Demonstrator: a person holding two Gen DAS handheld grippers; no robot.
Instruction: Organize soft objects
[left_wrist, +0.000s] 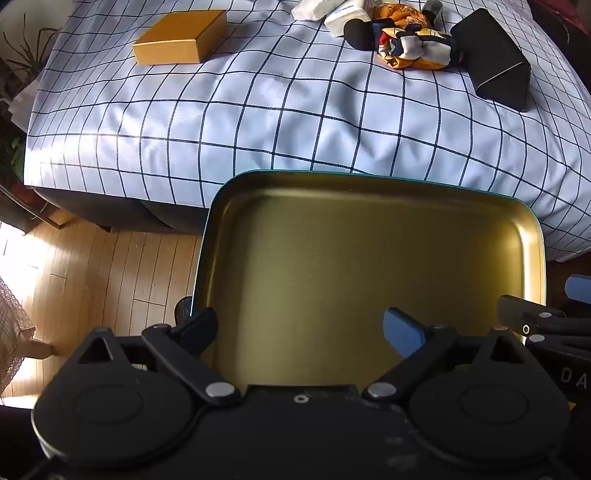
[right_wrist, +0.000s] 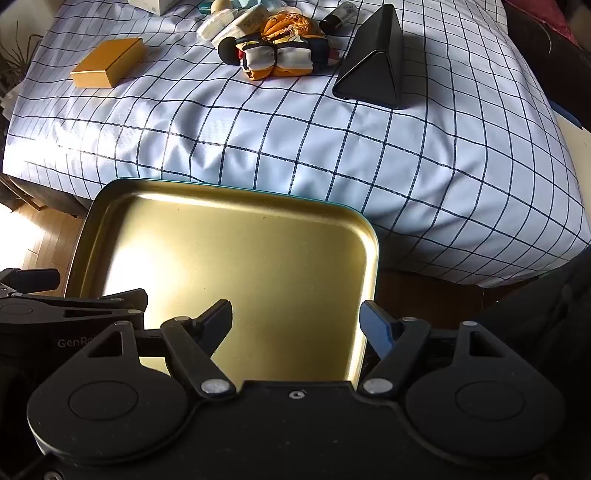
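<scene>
A gold metal tray (left_wrist: 369, 266) with a teal outer rim is held in the air before the bed, empty. My left gripper (left_wrist: 303, 328) clamps the tray's left edge, one finger outside and one inside. My right gripper (right_wrist: 295, 325) clamps its right edge (right_wrist: 371, 280) the same way. A bundle of colourful scrunchies (left_wrist: 410, 46) with a black round one lies at the far side of the bed; it also shows in the right wrist view (right_wrist: 280, 55).
The bed has a white checked cover (left_wrist: 258, 122). On it lie a yellow box (left_wrist: 181, 37), a black triangular case (left_wrist: 495, 59), white packets (left_wrist: 340, 13) and small bottles (right_wrist: 338, 16). A wooden floor (left_wrist: 103, 266) lies left of the bed.
</scene>
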